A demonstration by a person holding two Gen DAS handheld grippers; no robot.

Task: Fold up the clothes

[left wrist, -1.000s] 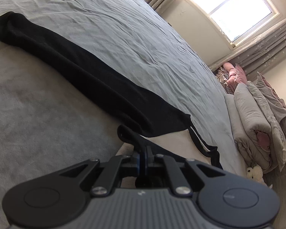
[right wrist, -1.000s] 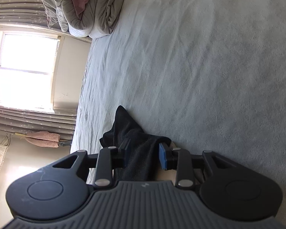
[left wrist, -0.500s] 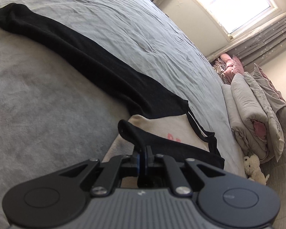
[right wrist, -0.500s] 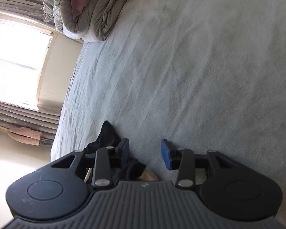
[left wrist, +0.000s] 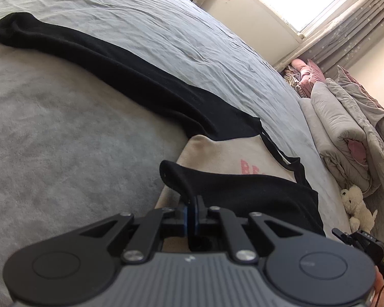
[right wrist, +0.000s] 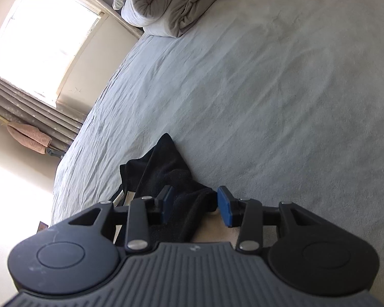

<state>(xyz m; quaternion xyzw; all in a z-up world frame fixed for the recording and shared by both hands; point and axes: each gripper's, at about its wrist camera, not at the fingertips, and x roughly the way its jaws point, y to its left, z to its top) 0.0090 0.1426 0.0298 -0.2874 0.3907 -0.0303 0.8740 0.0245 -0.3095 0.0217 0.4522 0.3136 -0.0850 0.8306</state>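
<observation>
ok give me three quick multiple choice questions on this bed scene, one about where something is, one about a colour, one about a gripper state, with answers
1. Where does the stuffed toy lie?
A. on the black sleeve
B. on the bed beside the rolled duvet
C. on the windowsill

2. What colour is the lettering on the garment's cream panel?
A. pink
B. green
C. blue

3. How is the left gripper?
A. wide open over the bed
B. shut on black fabric
C. shut on the stuffed toy

Answers:
1 B, it lies at the duvet's foot.
2 A, pinkish letters show on the cream.
3 B, its blue pads pinch a black fold.
</observation>
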